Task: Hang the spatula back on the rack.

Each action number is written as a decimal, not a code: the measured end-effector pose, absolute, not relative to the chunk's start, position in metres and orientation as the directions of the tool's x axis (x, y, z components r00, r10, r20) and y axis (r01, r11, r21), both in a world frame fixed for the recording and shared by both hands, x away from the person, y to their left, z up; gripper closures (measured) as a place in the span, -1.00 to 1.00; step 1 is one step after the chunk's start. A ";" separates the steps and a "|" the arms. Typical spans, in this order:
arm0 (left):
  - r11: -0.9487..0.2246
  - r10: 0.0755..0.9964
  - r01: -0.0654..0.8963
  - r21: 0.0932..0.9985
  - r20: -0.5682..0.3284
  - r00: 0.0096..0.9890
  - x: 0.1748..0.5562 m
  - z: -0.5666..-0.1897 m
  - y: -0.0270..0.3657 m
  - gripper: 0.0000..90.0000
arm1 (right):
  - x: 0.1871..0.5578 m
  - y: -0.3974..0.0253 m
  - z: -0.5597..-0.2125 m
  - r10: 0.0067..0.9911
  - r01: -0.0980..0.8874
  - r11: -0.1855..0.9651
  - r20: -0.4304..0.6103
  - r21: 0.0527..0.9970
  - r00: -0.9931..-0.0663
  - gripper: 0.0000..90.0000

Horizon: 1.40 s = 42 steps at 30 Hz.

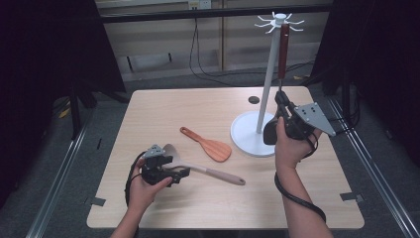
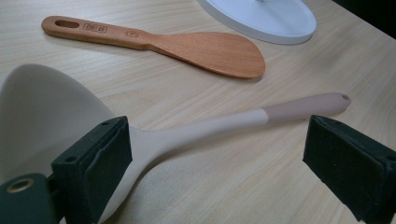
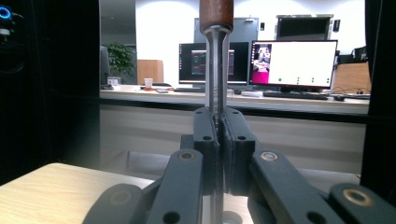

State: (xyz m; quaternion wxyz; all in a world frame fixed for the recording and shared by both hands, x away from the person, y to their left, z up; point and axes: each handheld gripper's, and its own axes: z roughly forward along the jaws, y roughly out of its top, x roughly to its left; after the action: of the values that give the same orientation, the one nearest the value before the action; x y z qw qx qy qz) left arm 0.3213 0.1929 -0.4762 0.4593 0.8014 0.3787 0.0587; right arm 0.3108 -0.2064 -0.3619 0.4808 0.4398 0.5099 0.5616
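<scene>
The dark utensil with the red-brown handle point(image 1: 283, 47) stands upright in the right claw point(image 1: 280, 99), its handle reaching up to the white hooks at the top of the rack point(image 1: 268, 74) and its black head point(image 1: 271, 132) hanging below the claw, over the rack's round white base point(image 1: 246, 133). In the right gripper view the two jaws are pressed together on the utensil's thin metal shank point(image 3: 216, 70), with the red-brown handle just above them. Whether the handle's end is on a hook cannot be told.

The left claw point(image 1: 179, 173) lies low on the table point(image 1: 163, 106), its jaws spread wide and apart from each other. The beige silicone spoon point(image 1: 208, 171) lies flat between them: in the left gripper view its bowl point(image 2: 46, 116) sits just beside one pad and its handle point(image 2: 280, 108) runs out past the other, neither pad clearly touching it. Beyond the left claw, toward the rack's base, a wooden rice paddle point(image 1: 210, 146) lies flat on the table, near the spoon but apart from it.
</scene>
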 end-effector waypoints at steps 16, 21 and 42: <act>-0.279 0.664 0.556 0.783 -0.261 0.701 0.321 -0.475 0.195 -0.83 | 0.321 -0.204 -0.370 0.987 -0.103 -0.039 0.022 0.994 -0.158 0.89; -0.287 0.660 0.557 0.779 -0.261 0.705 0.321 -0.477 0.195 -0.83 | 0.323 -0.205 -0.371 0.988 -0.107 -0.035 0.019 0.994 -0.152 0.89; -0.287 0.660 0.558 0.779 -0.262 0.704 0.322 -0.477 0.194 -0.83 | 0.328 -0.206 -0.370 0.986 -0.107 -0.040 0.022 0.993 -0.164 0.78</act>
State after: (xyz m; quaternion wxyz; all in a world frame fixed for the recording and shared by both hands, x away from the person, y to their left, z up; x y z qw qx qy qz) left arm 0.3220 0.1939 -0.4775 0.4604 0.8001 0.3805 0.0553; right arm 0.3282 -0.2060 -0.3700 0.4765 0.4370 0.5031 0.5735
